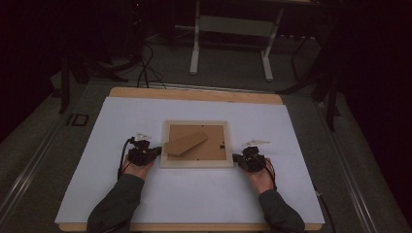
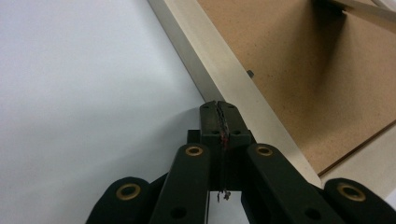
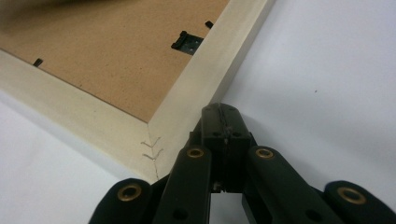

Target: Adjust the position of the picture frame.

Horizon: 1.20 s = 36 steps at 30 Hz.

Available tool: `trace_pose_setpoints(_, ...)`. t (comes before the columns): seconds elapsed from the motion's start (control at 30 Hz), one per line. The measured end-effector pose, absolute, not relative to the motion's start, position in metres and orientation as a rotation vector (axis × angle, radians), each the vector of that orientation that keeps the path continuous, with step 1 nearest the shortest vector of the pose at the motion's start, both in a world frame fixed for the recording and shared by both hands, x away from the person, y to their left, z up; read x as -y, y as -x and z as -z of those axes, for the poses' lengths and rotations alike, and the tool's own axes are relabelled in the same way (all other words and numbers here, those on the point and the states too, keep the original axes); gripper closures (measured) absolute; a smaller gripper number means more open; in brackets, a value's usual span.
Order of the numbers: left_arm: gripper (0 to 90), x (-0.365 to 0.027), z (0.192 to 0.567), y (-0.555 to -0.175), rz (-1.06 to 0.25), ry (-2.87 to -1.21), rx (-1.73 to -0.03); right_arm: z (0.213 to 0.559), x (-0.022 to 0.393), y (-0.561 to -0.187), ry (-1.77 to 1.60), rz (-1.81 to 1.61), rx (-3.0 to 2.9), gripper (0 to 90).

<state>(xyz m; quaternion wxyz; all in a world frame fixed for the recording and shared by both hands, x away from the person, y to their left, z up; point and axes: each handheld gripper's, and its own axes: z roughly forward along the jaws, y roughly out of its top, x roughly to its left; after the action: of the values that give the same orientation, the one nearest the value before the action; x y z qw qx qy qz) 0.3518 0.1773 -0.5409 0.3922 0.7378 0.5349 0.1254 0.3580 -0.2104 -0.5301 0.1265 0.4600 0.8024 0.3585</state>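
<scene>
A pale wooden picture frame (image 1: 197, 163) lies face down on the white sheet, its brown backing board (image 1: 206, 148) up and a cardboard stand flap (image 1: 185, 142) across the left half. My left gripper (image 1: 156, 151) is shut, tips against the frame's left edge (image 2: 233, 88). My right gripper (image 1: 236, 158) is shut too, tips touching the frame's right side near its front corner (image 3: 182, 116). In the left gripper view the jaws (image 2: 219, 109) meet with nothing between them. The right gripper view shows its jaws (image 3: 223, 114) pressed together beside the mitred corner.
The white sheet (image 1: 145, 199) covers most of the wooden table (image 1: 194, 93). A small black hanger clip (image 3: 187, 42) sits on the backing by the frame's edge. Beyond the table stand a white-legged stand (image 1: 231, 29) and cables on the floor.
</scene>
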Motion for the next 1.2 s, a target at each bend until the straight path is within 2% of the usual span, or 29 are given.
trace_pose_setpoints(1.2, 90.0, -0.171, 0.542, -0.336, -0.305, -1.855, -1.363, 0.533, 0.220, -0.347, -1.357, -1.104, -2.318, 90.0)
